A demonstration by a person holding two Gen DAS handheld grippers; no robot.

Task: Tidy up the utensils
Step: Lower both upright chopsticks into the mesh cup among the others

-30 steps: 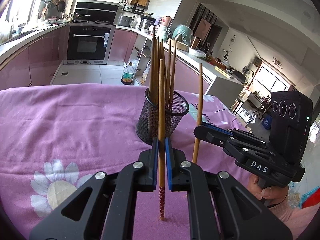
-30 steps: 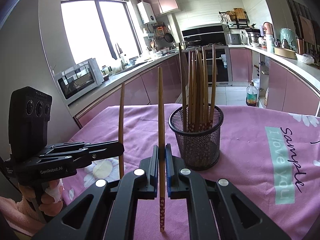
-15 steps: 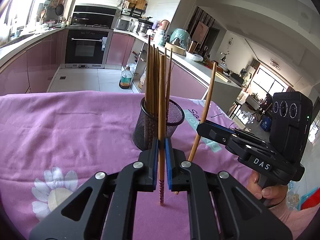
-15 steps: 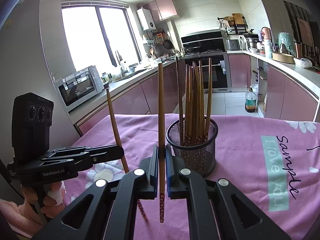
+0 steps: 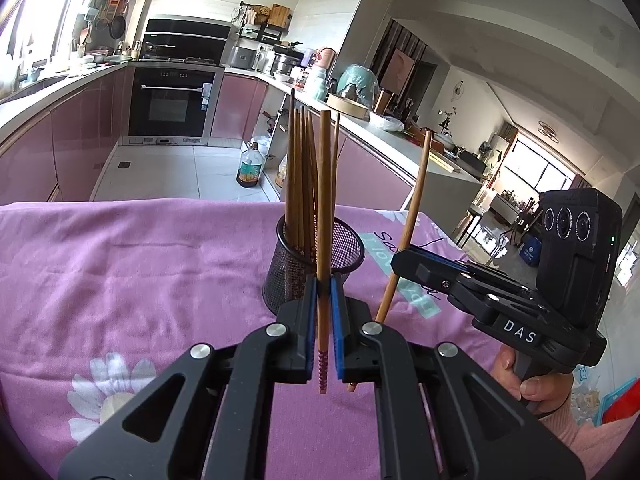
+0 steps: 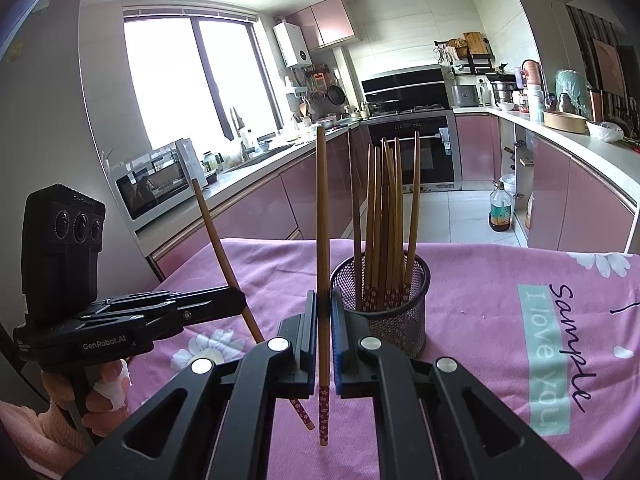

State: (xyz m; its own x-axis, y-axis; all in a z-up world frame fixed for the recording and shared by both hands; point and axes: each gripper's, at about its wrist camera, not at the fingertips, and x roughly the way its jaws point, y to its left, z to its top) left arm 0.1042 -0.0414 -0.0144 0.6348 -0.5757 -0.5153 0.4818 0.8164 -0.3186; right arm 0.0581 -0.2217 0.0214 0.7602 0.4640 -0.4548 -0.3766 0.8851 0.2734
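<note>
Nearest, the left gripper (image 5: 324,312) pinches one chopstick (image 5: 323,216) upright, just in front of the mesh cup (image 5: 348,252). Beside it, the right gripper (image 6: 323,320) pinches a second chopstick (image 6: 322,216), also before the cup. Farther, more chopsticks (image 6: 384,216) stand inside the cup on the pink-covered bench (image 5: 120,264).

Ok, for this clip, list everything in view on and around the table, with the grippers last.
mesh cup: one, black, on the cloth, ahead of both grippers
chopsticks in cup: about eight, brown, upright
tablecloth: one, pink with daisies and lettering
oil bottle: one, dark, on the kitchen floor
microwave: one, white, on the counter by the window
oven: one, black, built in
held chopsticks: two, brown, one per gripper
left gripper: black, shut on a chopstick
right gripper: black, shut on a chopstick
</note>
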